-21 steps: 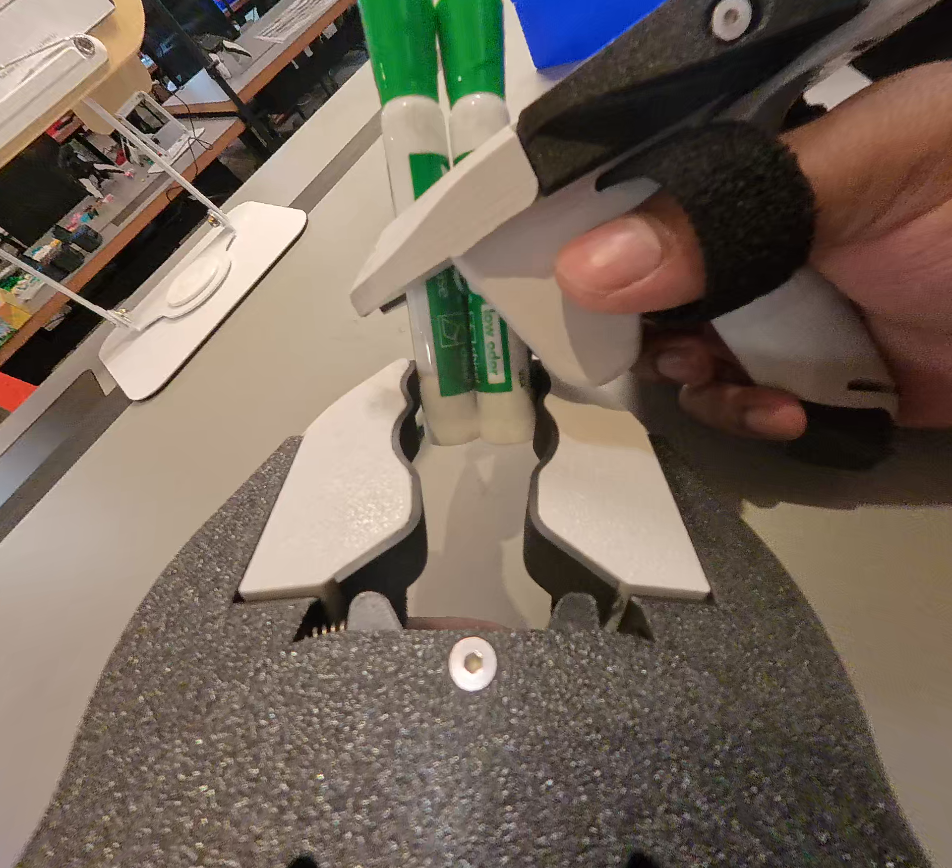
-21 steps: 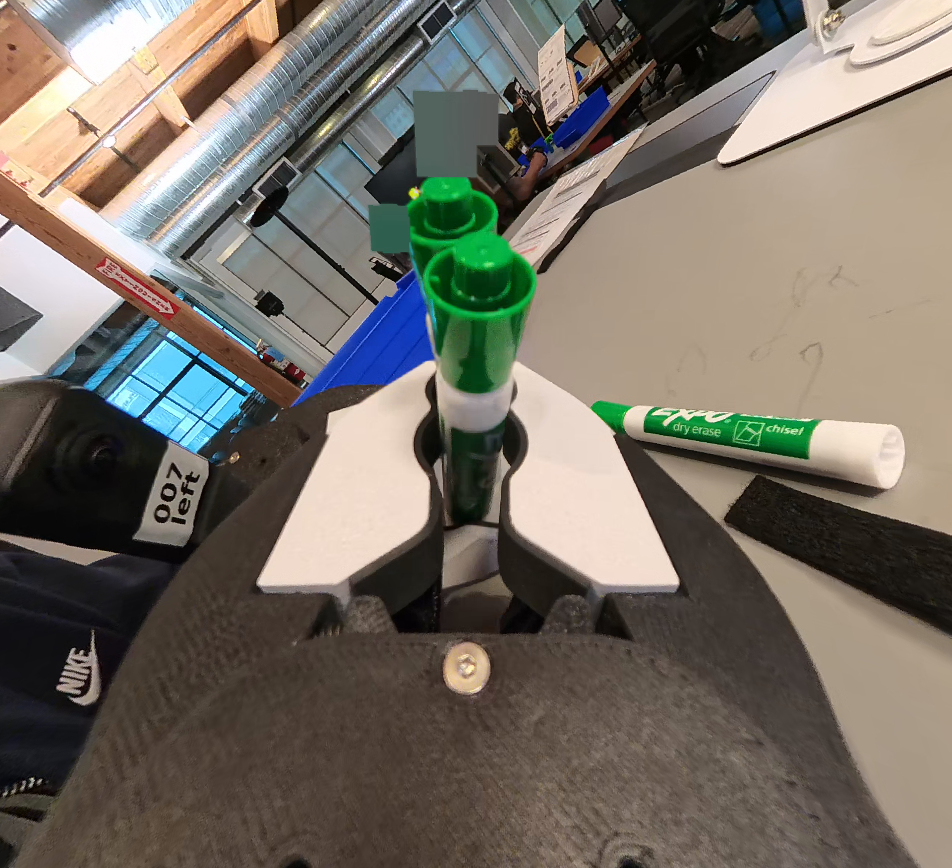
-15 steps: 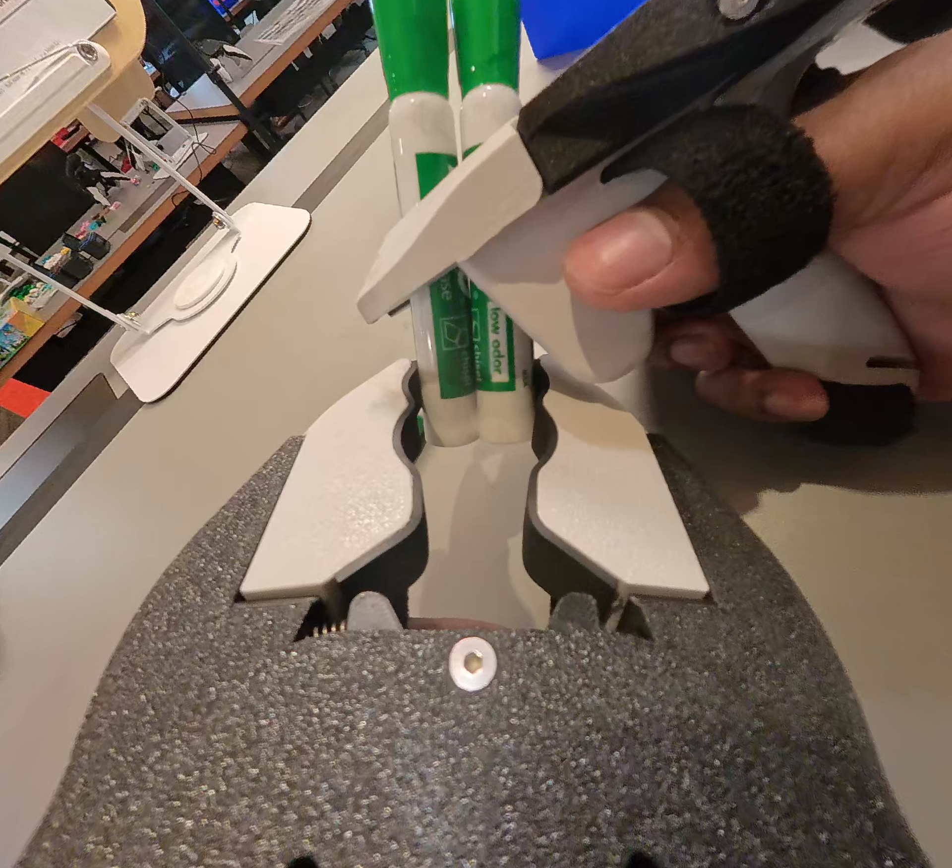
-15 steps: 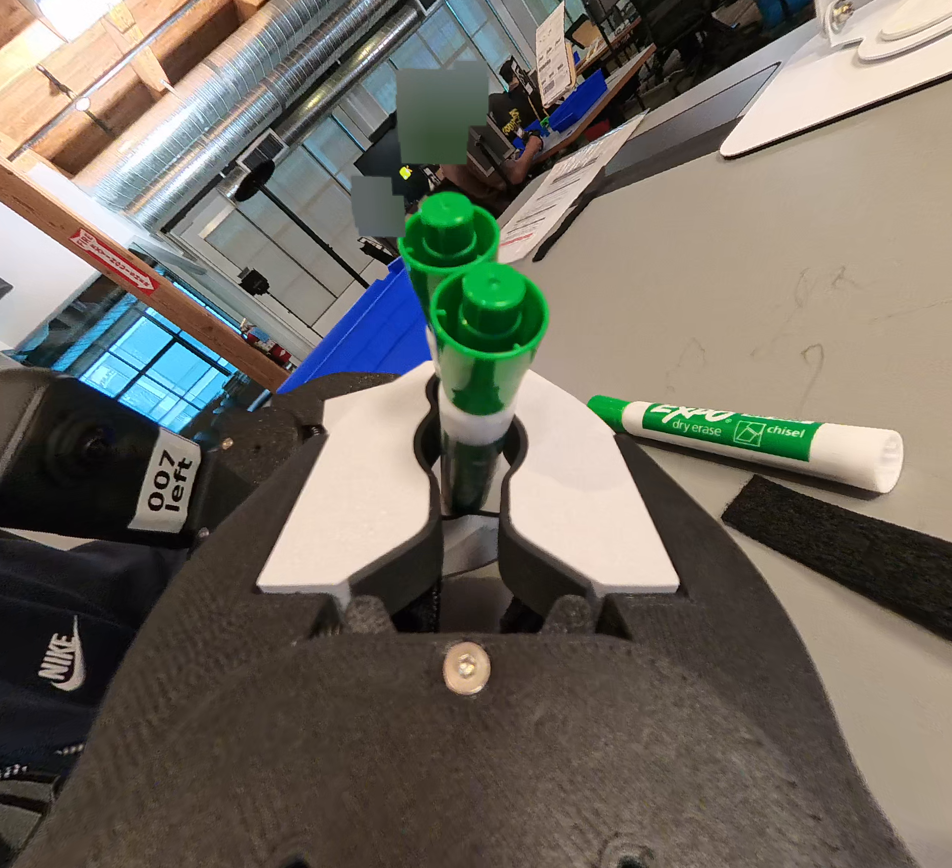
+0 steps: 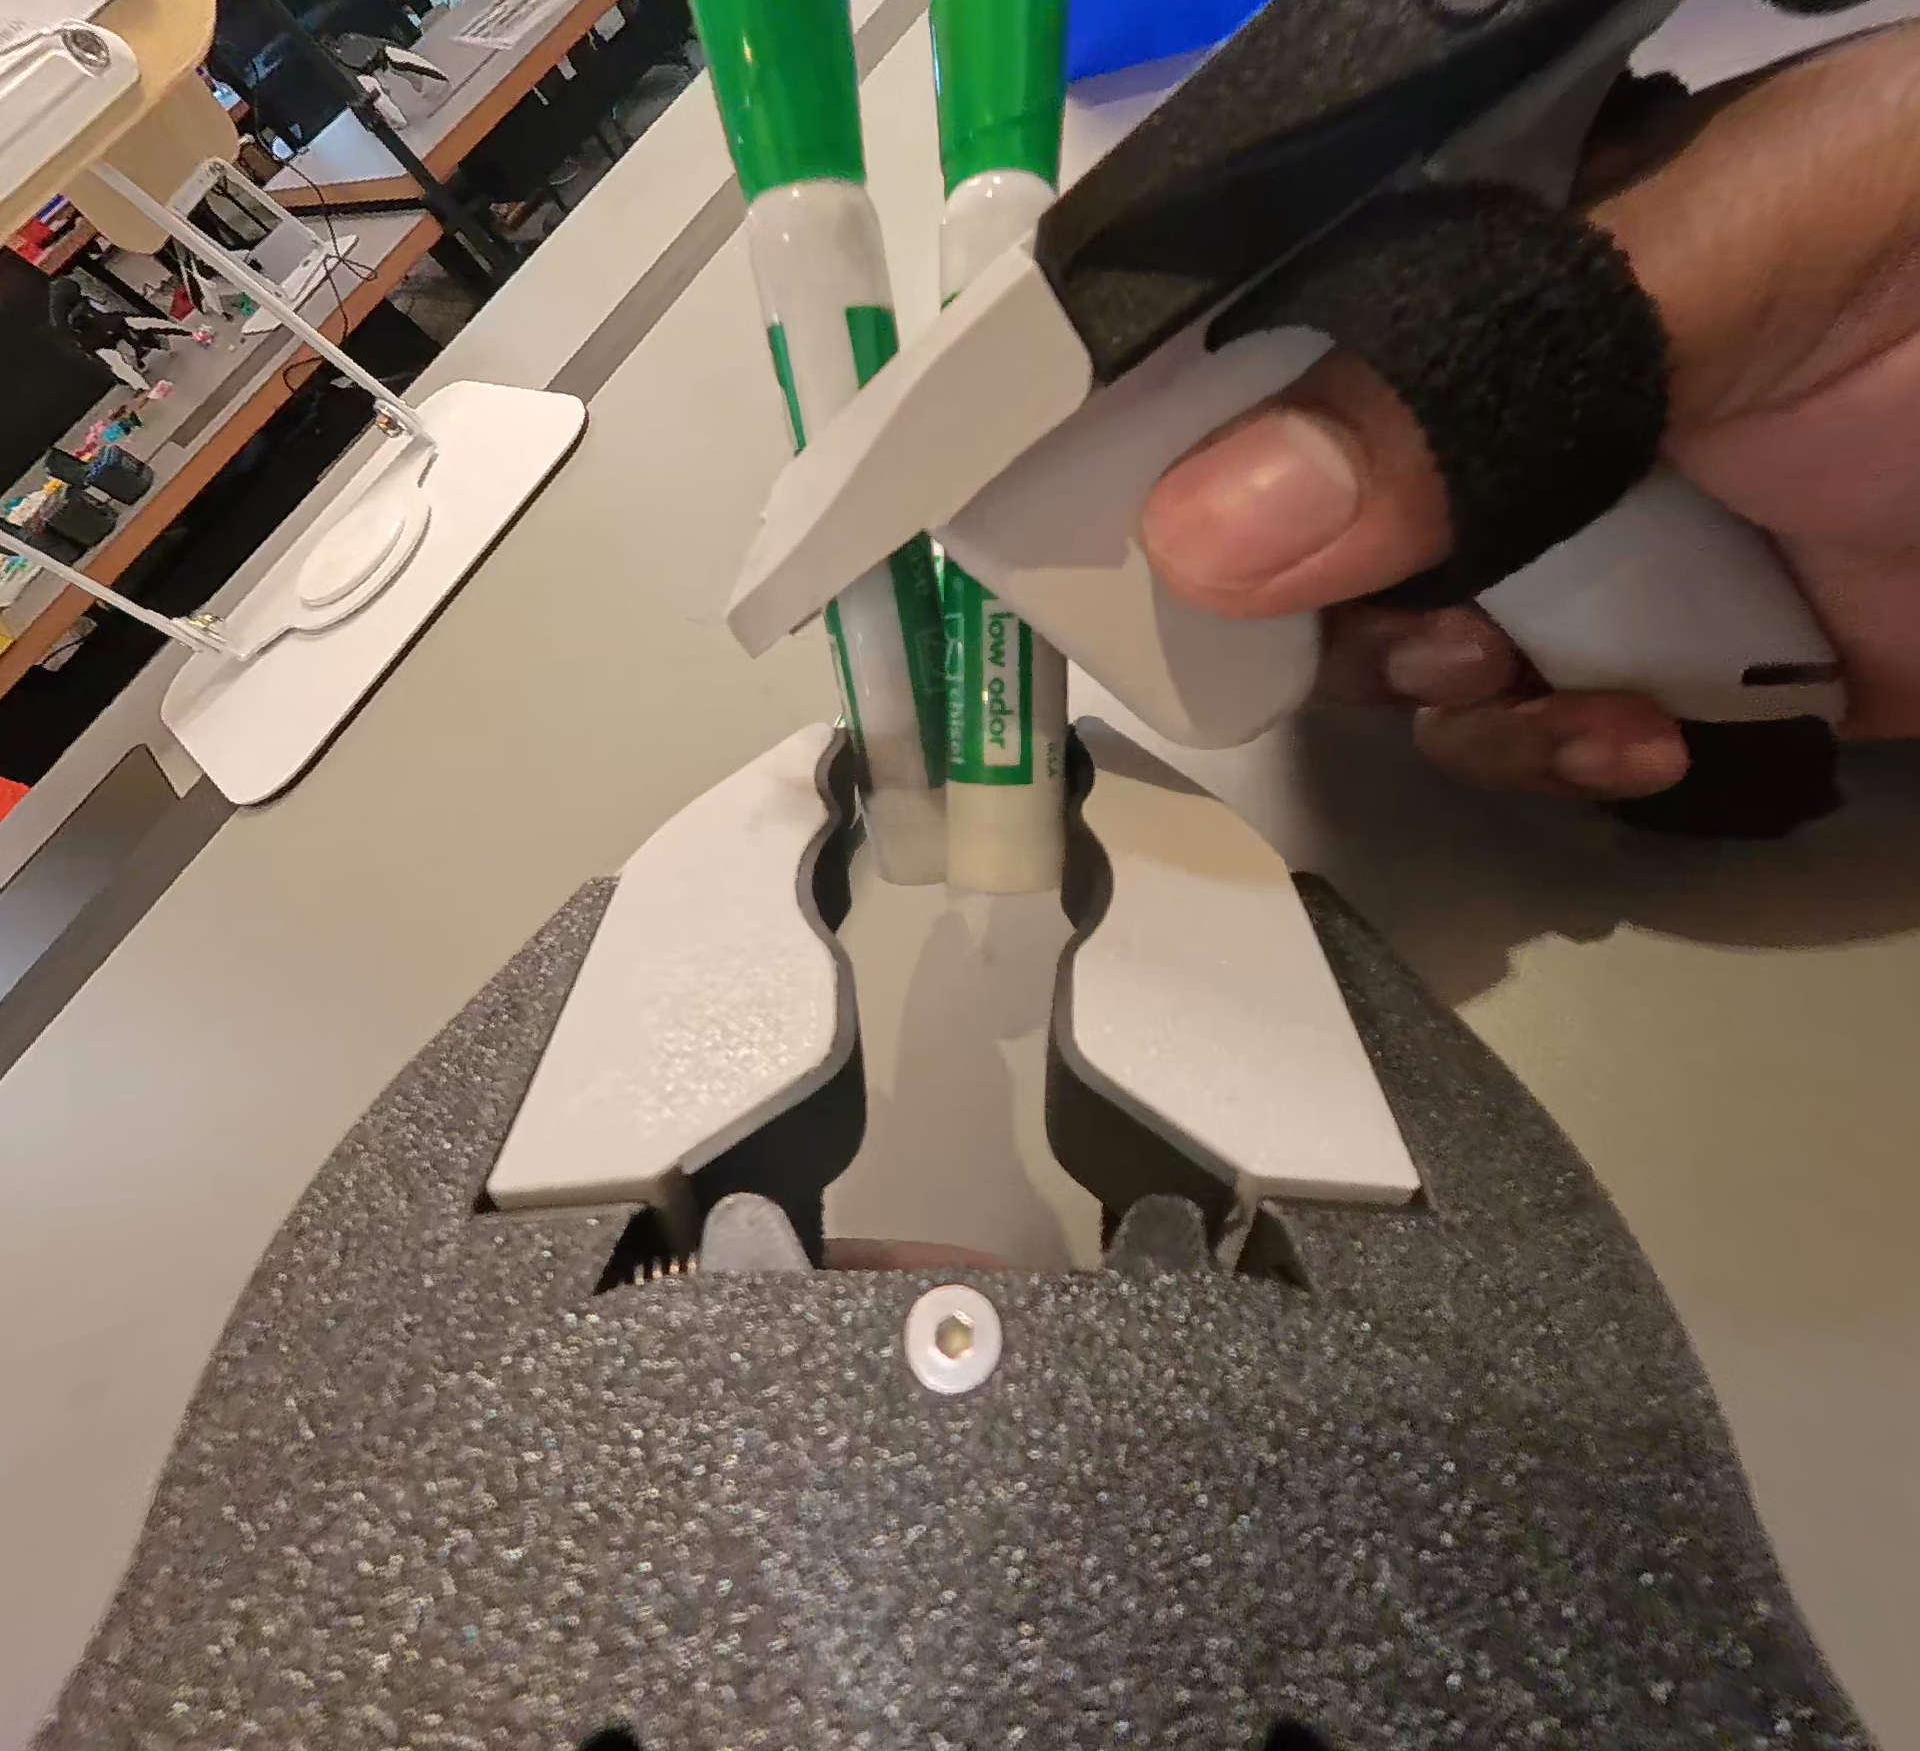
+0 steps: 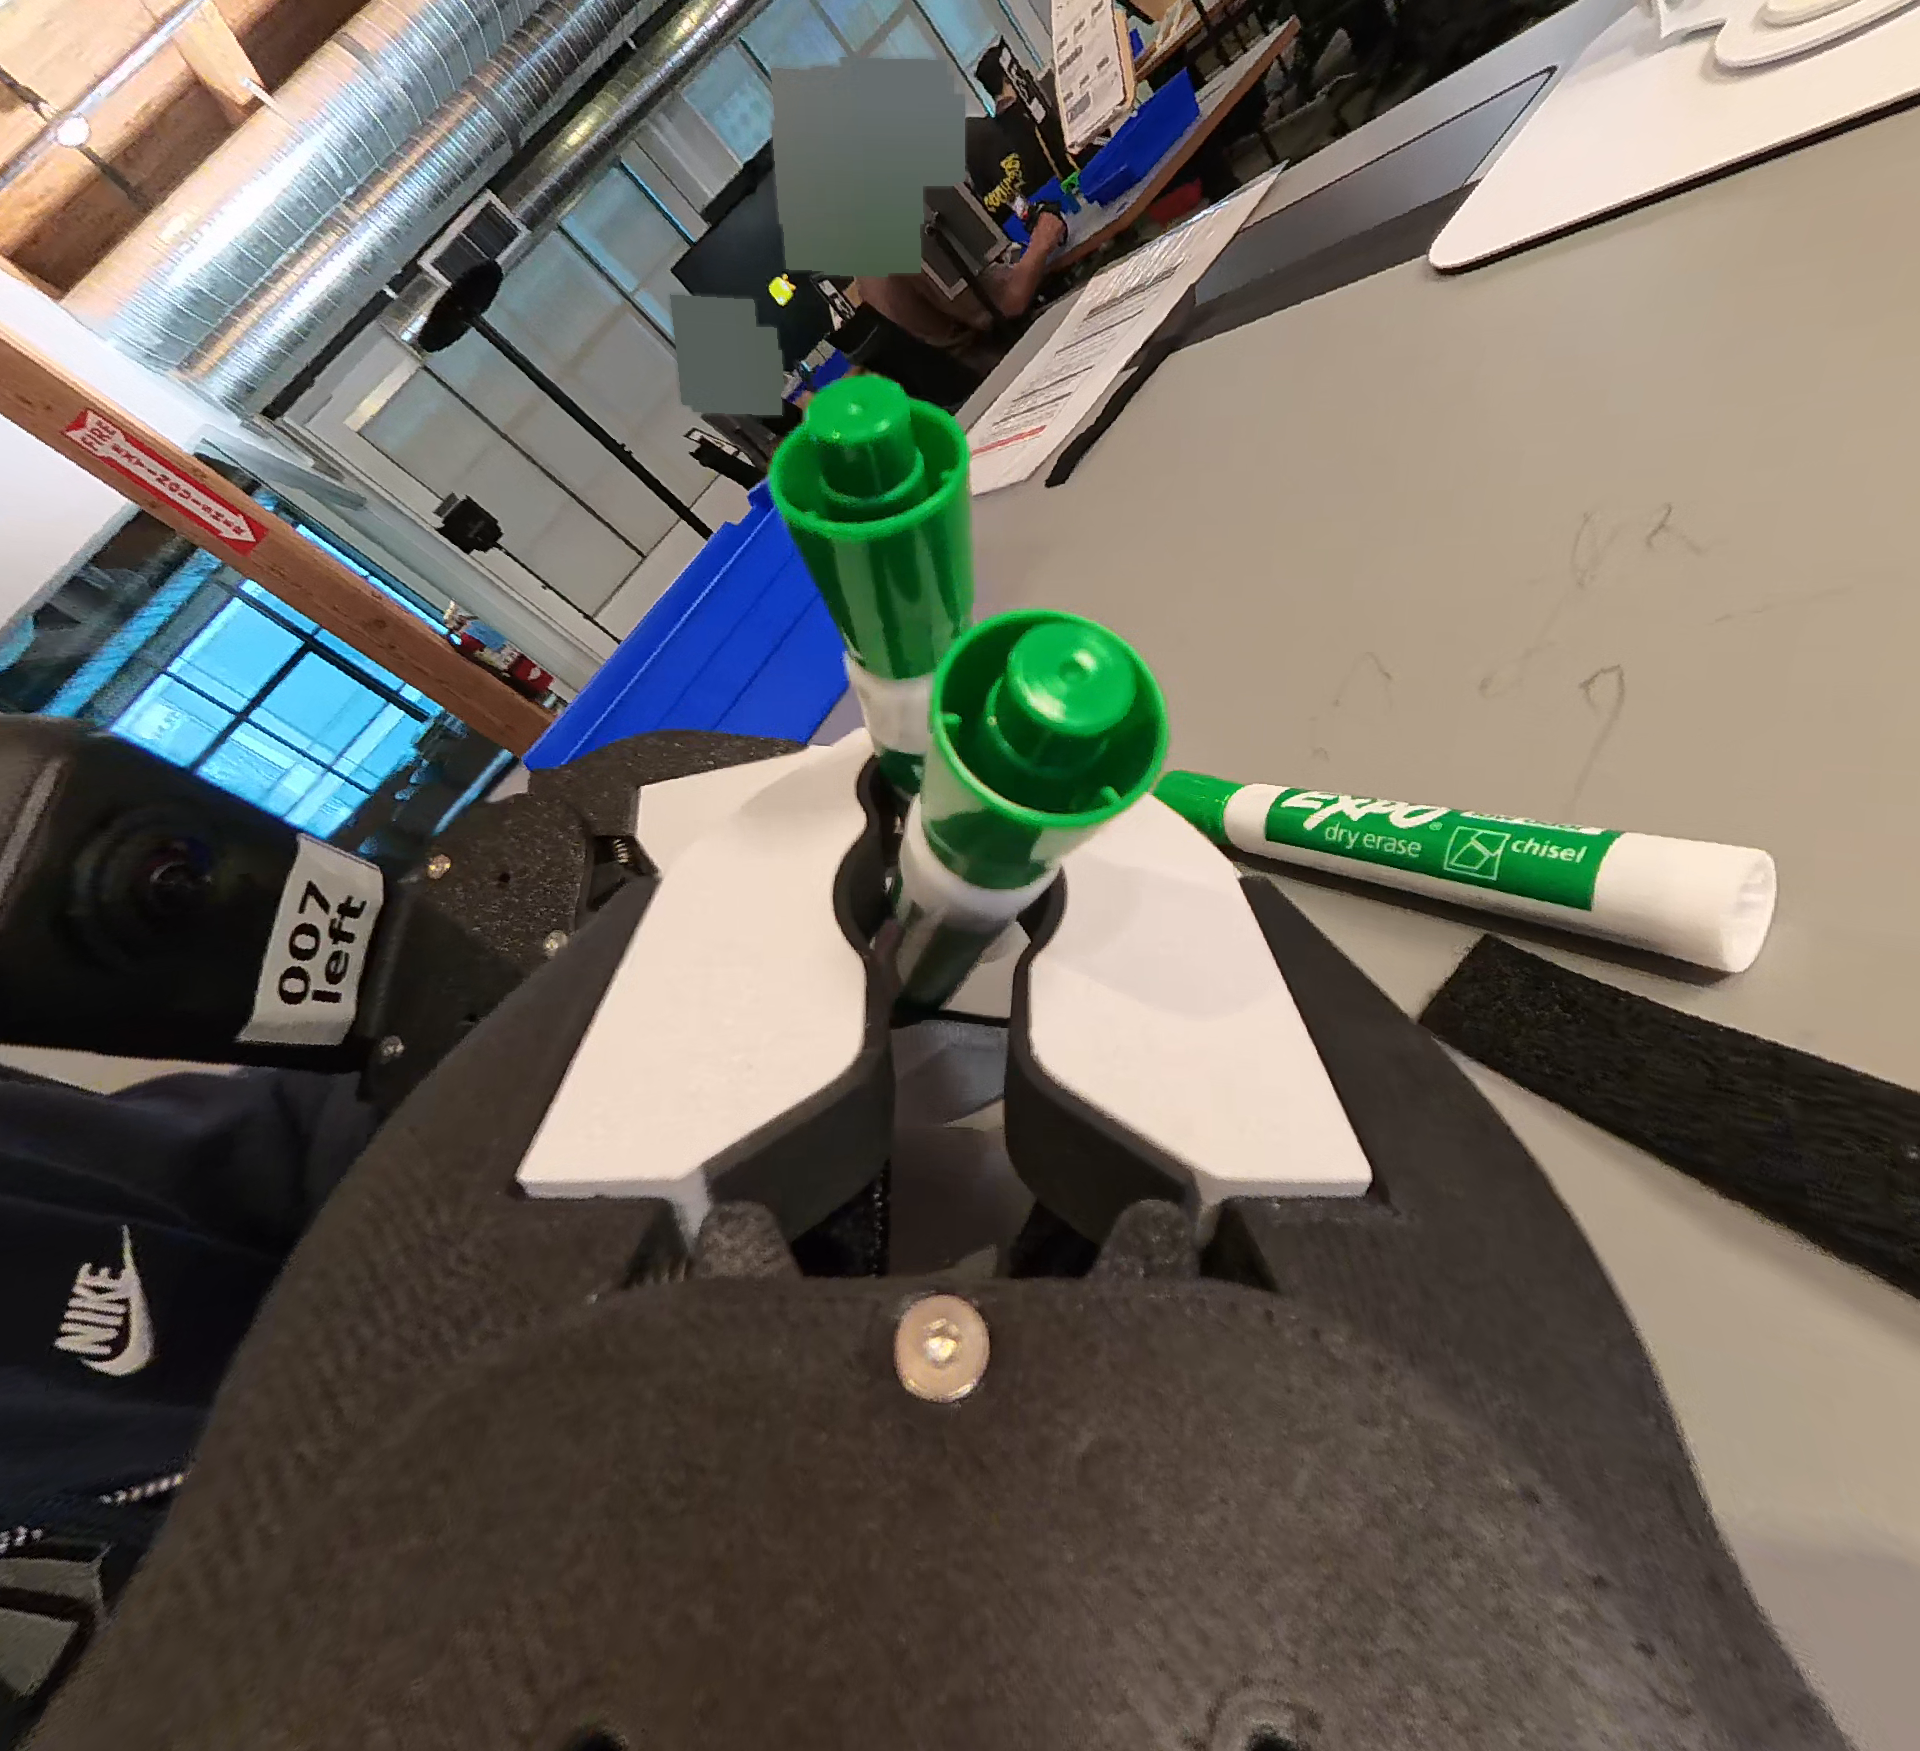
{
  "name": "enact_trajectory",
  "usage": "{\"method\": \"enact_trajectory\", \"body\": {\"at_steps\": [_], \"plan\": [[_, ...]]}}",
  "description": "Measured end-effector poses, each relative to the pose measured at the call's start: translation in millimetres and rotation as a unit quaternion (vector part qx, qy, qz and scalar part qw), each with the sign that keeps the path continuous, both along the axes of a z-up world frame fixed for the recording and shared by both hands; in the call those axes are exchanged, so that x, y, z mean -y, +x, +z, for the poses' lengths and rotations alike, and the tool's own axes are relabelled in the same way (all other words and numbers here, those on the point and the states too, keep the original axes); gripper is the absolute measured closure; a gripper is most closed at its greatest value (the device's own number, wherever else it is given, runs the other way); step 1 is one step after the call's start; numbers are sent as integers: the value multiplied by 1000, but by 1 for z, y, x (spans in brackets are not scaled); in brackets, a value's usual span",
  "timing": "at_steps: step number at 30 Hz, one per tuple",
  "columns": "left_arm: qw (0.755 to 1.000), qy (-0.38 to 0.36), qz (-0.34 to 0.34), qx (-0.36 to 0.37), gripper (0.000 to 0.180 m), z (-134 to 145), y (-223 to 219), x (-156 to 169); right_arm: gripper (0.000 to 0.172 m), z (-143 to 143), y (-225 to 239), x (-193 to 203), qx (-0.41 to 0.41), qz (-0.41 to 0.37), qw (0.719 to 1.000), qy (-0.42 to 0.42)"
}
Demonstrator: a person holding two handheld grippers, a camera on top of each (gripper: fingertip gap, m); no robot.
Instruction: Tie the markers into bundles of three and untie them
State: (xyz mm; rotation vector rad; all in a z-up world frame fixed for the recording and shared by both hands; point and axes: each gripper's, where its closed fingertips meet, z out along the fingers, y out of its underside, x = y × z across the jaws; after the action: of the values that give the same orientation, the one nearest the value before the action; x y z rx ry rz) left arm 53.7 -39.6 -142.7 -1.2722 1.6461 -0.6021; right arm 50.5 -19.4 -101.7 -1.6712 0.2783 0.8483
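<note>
between the left gripper's (image 5: 961, 828) fingertips stand the white ends of two green dry-erase markers (image 5: 997, 693), caps up and splaying apart; its jaws pinch the pair from both sides. the right gripper (image 6: 951, 912) crosses from the right and clamps the same markers mid-barrel, hiding that stretch; how firmly each pad presses is hard to make out. a hand (image 5: 1621, 496) tilts it downward, thumb through a black loop. right of it lie a third marker (image 6: 1475, 854) and a black strap (image 6: 1704, 1109), cut off at the edge.
</note>
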Motion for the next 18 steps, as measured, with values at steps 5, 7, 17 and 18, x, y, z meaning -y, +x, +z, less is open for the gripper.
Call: {"method": "enact_trajectory", "body": {"at_steps": [5,7,17,18], "plan": [[1000,-28,5,-6,139,-3,1,1,152,0,-7,1,-12,15,1000,6],[1000,-30,6,-9,139,-4,0,0,152,1,-10,1,4,18,1000,10],[999,-43,-9,-30,140,-6,-4,1,152,0,-21,1,92,44,995,6],[998,-46,-11,-30,139,-6,-4,1,152,1,-21,1,96,46,994,7]]}}
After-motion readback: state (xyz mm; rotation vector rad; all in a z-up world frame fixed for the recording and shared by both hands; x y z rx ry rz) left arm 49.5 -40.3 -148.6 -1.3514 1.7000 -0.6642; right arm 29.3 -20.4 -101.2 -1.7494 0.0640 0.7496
